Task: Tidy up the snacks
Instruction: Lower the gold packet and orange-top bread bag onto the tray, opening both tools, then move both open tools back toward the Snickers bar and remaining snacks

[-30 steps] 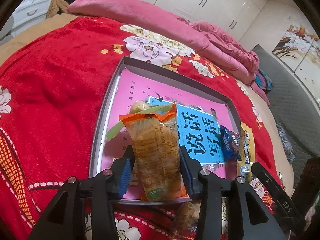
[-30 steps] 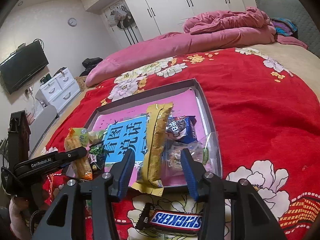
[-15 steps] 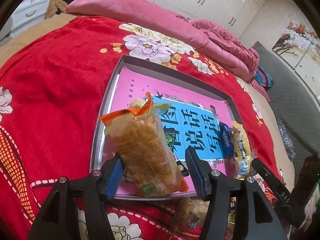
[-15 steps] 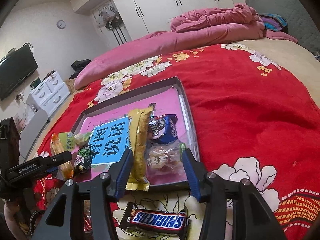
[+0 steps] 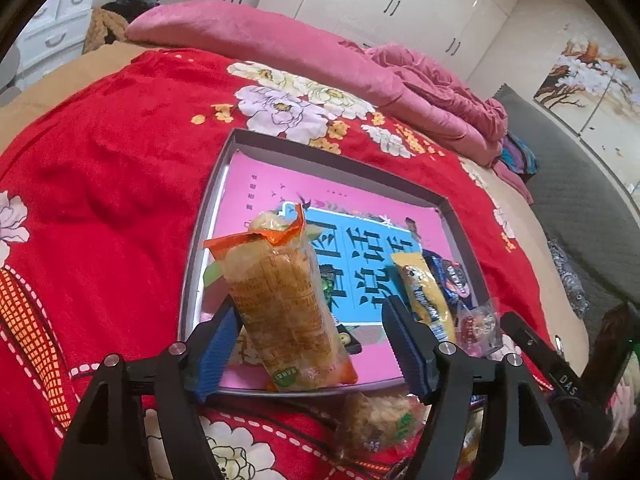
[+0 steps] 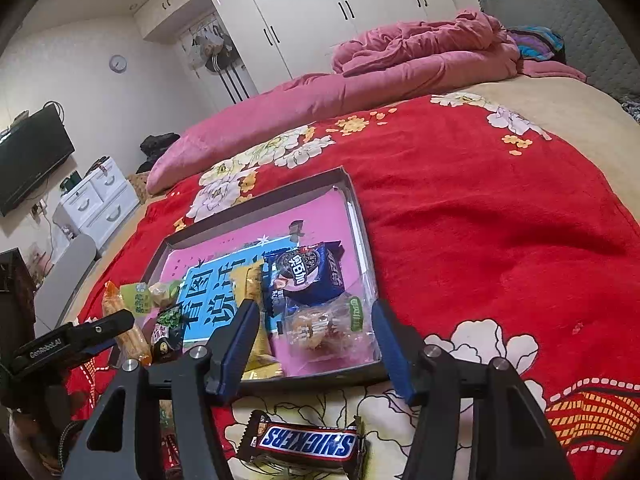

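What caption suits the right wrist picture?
Open hand-held gripper hovers over a snack tray, a Snickers bar lying on the red blanket.

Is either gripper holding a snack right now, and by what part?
Neither. The left gripper stands open around the orange-topped snack pack; the right gripper is open too.

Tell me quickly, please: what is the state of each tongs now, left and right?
Left tongs: open, the orange-topped snack pack stands loose between them.
Right tongs: open, holding nothing.
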